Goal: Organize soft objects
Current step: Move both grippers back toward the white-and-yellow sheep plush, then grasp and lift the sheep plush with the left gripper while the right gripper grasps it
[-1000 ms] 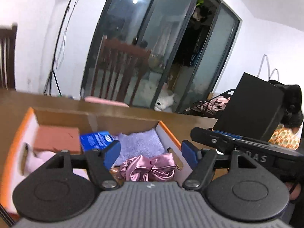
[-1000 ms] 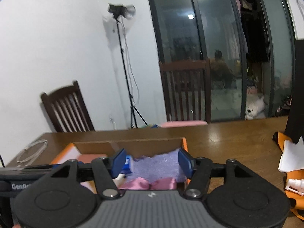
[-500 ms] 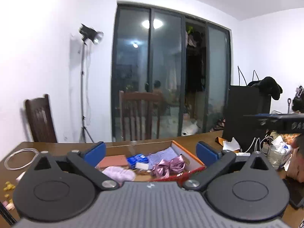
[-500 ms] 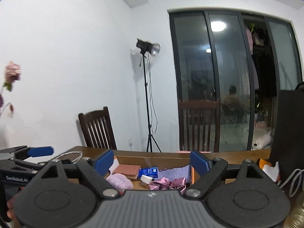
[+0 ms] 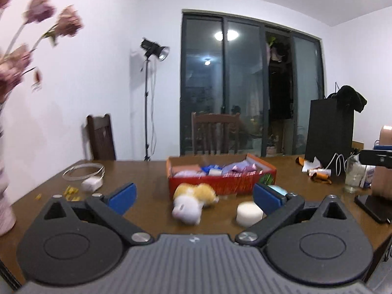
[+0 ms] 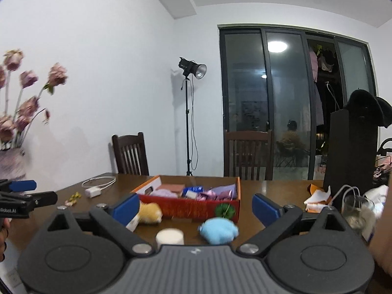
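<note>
A red and orange cardboard box stands on the brown table and holds pink, lilac and blue soft things. In front of it lie a yellow and white plush toy, a white cylinder, a light blue soft lump and a green ball. My left gripper is open and empty, well back from the box. My right gripper is also back from the box, its jaws opening with nothing pressed between them. The left gripper's fingers show at the left edge.
A vase of pink flowers stands at the table's left edge. A coiled cable and white charger lie left of the box. At the right are a black bag, a glass jar and a phone. Chairs stand behind.
Both grippers have pulled far back from the box and their jaws have spread wider. The plush toy, white cylinder and blue lump in front of the box have come into view.
</note>
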